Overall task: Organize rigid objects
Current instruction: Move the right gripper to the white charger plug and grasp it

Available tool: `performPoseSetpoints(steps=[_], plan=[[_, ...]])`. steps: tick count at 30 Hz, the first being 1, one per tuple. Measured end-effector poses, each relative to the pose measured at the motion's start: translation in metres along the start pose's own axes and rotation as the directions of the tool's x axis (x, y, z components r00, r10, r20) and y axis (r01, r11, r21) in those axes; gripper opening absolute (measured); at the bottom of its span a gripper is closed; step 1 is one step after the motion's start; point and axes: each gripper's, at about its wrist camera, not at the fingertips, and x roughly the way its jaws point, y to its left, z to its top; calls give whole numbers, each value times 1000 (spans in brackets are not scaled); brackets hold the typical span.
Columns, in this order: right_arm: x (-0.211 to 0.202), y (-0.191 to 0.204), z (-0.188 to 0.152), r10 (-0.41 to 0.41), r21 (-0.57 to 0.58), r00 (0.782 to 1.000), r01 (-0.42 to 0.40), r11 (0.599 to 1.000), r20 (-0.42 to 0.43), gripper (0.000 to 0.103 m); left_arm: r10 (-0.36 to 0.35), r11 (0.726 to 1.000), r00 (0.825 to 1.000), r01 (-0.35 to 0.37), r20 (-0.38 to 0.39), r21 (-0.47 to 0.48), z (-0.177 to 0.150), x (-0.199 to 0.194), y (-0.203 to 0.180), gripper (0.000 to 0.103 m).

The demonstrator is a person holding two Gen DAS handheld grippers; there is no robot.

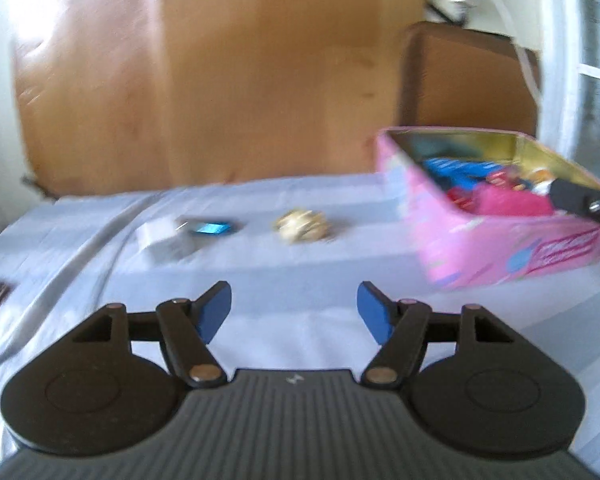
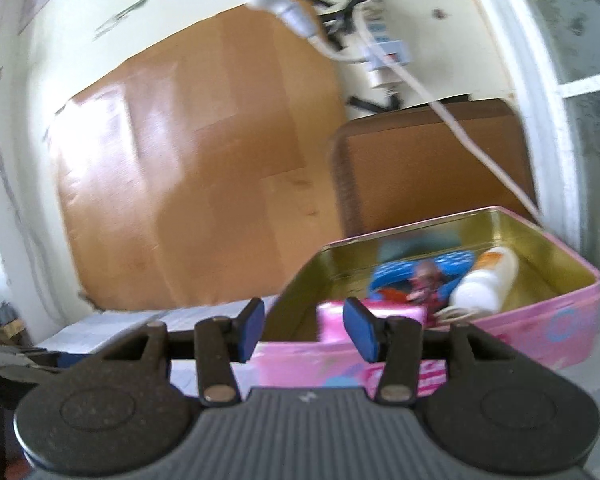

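White sheet (image 1: 300,264); pink tin (image 2: 532,320) beyond right jaws, spread; left jaws spread, empty.

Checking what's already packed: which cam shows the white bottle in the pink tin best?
Right wrist. The white bottle lies on its side in the pink tin, fully in view past the open right claw. Left wrist shows only a blurred whitish bit at the tin's far end, behind the other claw's arm.

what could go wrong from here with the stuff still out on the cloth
The gold ball looks round, so the open left gripper could nudge it rolling across the wrinkled cloth. The pink tin already looks crowded, so another item may catch its rim. The right gripper hangs at that tin, where both grippers could collide.
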Motion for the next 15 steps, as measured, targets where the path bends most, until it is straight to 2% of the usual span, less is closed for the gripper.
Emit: performPoseSetpoints(steps=[5, 9, 10, 12, 15], plan=[[15, 46, -13, 70, -97, 995, -76, 992, -65, 45, 113, 993, 993, -115, -42, -39, -30, 3, 61, 71], [36, 87, -23, 129, -157, 983, -149, 976, -130, 46, 215, 971, 973, -223, -88, -90, -51, 6, 114, 72], [42, 95, -24, 141, -163, 979, -165, 973, -147, 46, 220, 964, 971, -232, -96, -130, -55, 6, 127, 72], [62, 117, -25, 172, -169, 966, -206, 964, -194, 46, 151, 945, 985, -168, -80, -280, -58, 1, 152, 73], [98, 148, -25, 217, -145, 941, -260, 955, -259, 49, 130, 934, 991, -136, -42, -331, -59, -1, 157, 73]])
